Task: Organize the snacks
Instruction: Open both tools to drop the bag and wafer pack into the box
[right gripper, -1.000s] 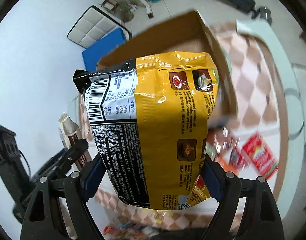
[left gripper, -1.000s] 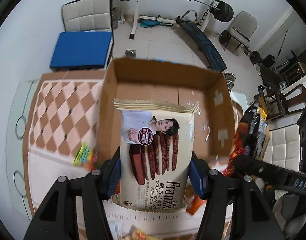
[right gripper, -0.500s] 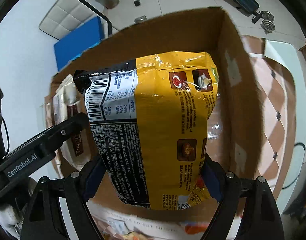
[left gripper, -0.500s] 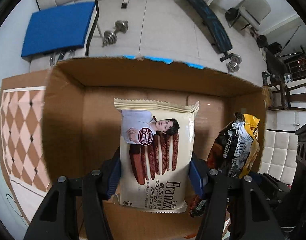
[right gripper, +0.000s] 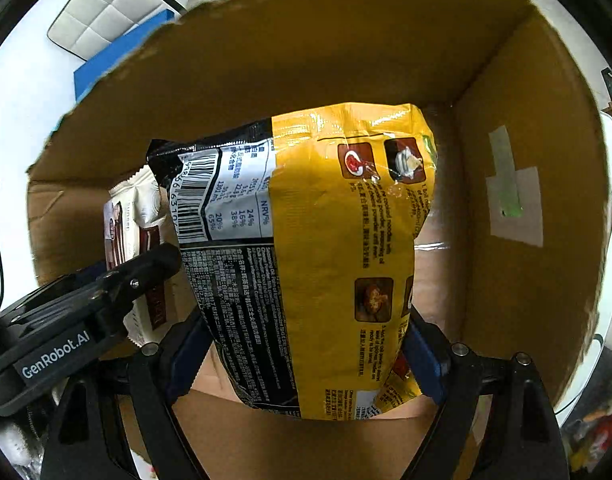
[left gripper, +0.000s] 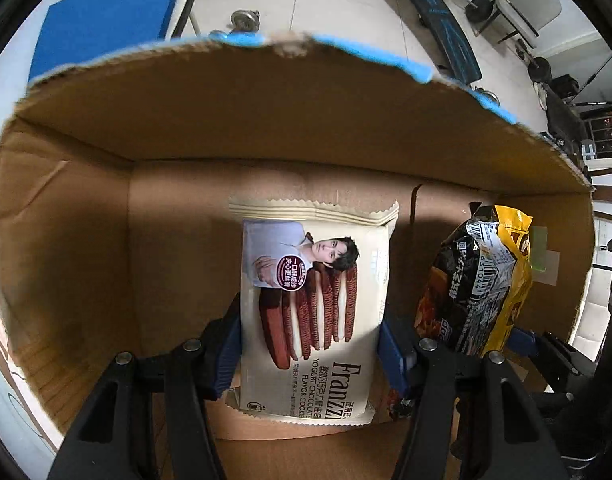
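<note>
the cardboard box (left gripper: 85,208) now fills both wrist views; a second ago i saw it whole on the checkered table, so both my grippers have moved down inside its walls. that suggests the packing step is nearly at release. my right gripper (right gripper: 306,354) pinches the yellow and black noodle bag (right gripper: 330,248) near the right wall, upright. my left gripper (left gripper: 310,342) pinches the cream cookie pack (left gripper: 312,300) mid-box, just beside the bag. half a second ago the box floor looked farther off; whether either pack touches it now, i cannot tell.

cream cookie pack (left gripper: 314,312); yellow-black noodle bag (right gripper: 318,256); brown box (left gripper: 265,120)
</note>
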`<action>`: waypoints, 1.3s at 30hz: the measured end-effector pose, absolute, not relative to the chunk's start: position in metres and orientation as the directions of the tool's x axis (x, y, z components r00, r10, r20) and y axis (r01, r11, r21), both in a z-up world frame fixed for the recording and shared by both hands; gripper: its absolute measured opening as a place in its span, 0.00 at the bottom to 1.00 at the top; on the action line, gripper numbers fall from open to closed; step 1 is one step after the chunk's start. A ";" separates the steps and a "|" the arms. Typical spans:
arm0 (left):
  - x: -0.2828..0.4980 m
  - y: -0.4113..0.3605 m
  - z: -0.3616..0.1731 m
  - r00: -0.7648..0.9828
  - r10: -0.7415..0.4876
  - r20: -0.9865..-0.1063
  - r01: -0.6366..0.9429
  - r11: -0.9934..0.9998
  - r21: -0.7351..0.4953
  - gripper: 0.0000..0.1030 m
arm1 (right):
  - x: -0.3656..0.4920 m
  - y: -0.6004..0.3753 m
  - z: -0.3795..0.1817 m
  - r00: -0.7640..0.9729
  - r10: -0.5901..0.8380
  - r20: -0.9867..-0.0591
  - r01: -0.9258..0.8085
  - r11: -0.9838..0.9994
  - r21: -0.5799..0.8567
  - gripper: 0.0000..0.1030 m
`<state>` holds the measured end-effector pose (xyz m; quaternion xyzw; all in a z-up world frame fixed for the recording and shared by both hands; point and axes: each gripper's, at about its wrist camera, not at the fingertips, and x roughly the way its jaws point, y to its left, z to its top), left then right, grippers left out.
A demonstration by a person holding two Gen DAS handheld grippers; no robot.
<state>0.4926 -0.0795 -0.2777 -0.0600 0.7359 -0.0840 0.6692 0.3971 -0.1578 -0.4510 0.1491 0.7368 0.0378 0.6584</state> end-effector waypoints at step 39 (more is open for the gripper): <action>0.340 -0.063 -0.093 0.360 -0.096 -0.928 0.033 0.995 -0.090 0.92 | 0.284 -0.139 -0.323 0.260 0.074 -0.963 0.017 0.997 0.081 0.97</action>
